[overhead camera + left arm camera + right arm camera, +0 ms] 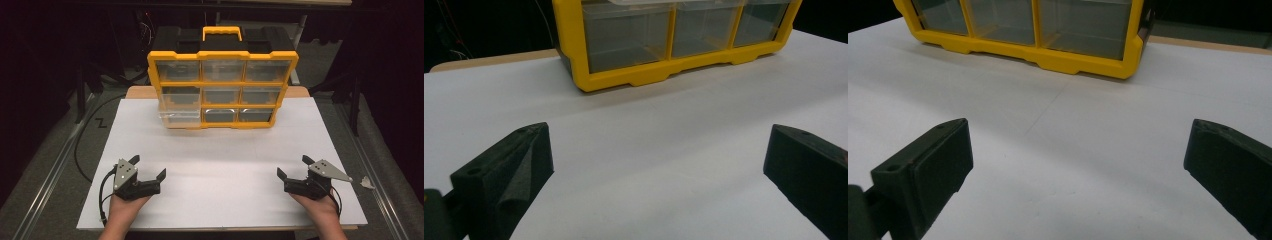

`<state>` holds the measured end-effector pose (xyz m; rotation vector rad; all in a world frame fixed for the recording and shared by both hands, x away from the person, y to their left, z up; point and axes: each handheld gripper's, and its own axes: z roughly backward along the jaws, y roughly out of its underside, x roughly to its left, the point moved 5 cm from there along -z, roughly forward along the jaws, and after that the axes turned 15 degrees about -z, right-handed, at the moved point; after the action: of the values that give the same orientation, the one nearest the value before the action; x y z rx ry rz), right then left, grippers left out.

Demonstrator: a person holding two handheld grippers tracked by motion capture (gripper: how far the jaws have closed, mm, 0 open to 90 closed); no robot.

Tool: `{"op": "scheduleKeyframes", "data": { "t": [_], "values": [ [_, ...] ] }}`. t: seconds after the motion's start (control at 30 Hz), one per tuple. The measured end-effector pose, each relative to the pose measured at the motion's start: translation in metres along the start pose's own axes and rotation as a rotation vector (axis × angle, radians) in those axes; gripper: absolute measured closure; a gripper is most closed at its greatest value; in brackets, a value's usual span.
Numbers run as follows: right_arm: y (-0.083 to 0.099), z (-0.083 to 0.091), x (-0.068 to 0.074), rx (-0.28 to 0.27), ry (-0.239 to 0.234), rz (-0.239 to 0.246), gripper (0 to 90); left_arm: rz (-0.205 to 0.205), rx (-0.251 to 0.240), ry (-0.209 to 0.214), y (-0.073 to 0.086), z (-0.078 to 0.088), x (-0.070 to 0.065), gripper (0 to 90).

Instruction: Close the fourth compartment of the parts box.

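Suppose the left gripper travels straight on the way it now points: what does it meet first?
Probably the yellow organizer, near its bottom-left drawer. The left gripper, jaws open, faces it over bare white board; depth is uncertain.

The desk [220,150] is covered by a white sheet, with a bare wooden edge showing behind it on either side of the organizer [222,82]. The yellow and black organizer stands upright on the sheet toward the far side, its clear drawers facing the person. One drawer [179,111] at its lower left is pulled partway out over the sheet.
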<state>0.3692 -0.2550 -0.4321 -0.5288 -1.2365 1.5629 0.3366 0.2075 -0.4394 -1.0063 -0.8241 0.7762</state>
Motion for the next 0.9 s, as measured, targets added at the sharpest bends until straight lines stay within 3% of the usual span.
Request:
{"op": "scheduleKeyframes", "data": {
  "t": [0.9],
  "values": [
    [0.0004, -0.0028, 0.0018, 0.0, -0.002, 0.01, 0.7, -0.007, -0.01, -0.005, -0.0004, 0.0008, 0.0019, 0.6]
  ]
}}
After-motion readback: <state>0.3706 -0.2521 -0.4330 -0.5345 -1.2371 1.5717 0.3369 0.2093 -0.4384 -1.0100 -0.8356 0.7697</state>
